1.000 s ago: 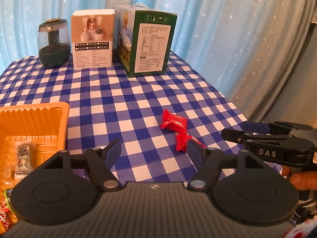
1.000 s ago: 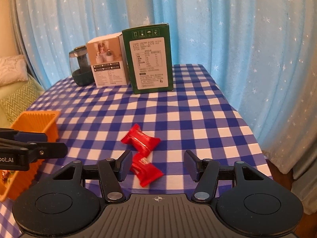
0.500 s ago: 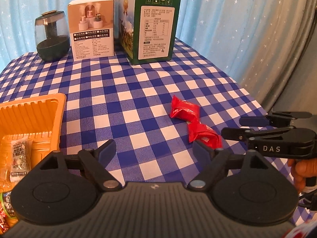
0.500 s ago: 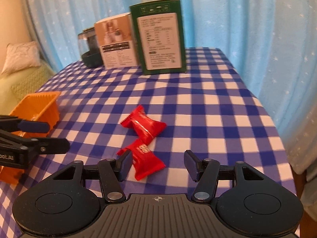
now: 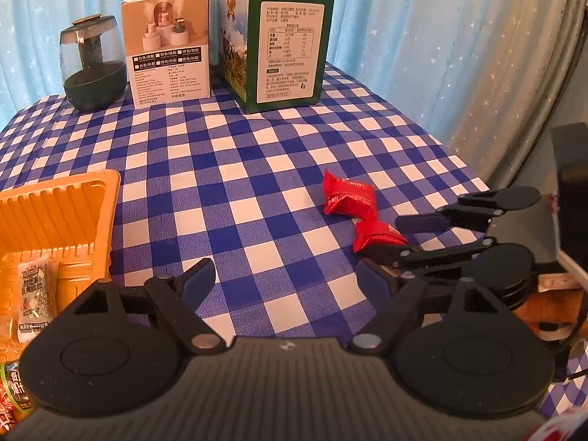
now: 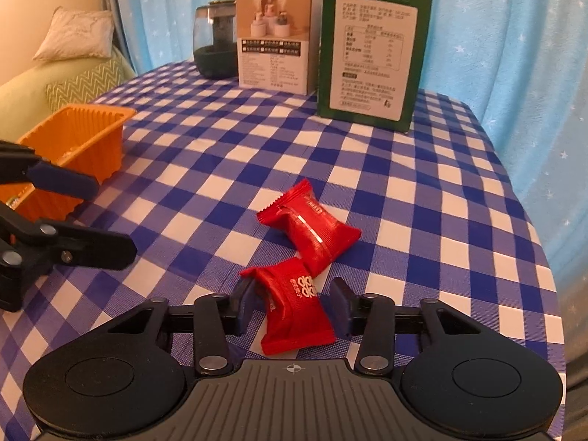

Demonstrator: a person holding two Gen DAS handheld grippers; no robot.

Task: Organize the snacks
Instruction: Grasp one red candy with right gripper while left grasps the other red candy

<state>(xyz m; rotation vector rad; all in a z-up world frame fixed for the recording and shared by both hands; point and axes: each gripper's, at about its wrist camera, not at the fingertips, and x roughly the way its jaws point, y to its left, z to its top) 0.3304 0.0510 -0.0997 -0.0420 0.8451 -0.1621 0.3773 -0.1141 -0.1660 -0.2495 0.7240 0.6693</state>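
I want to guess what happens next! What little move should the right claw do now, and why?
Probably finish squeezing. The right claw is closing with the nearer red candy between its fingers, while the other candy lies just beyond. Once gripped, it can probably go to the orange tray.

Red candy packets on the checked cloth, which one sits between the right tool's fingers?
The nearer red packet, with white print facing up, between the closing right tool. The other packet lies beyond it.

light: warm, even, indoor | shadows: soft | focus: sharp centre | edges: fisheye bend, dark corners
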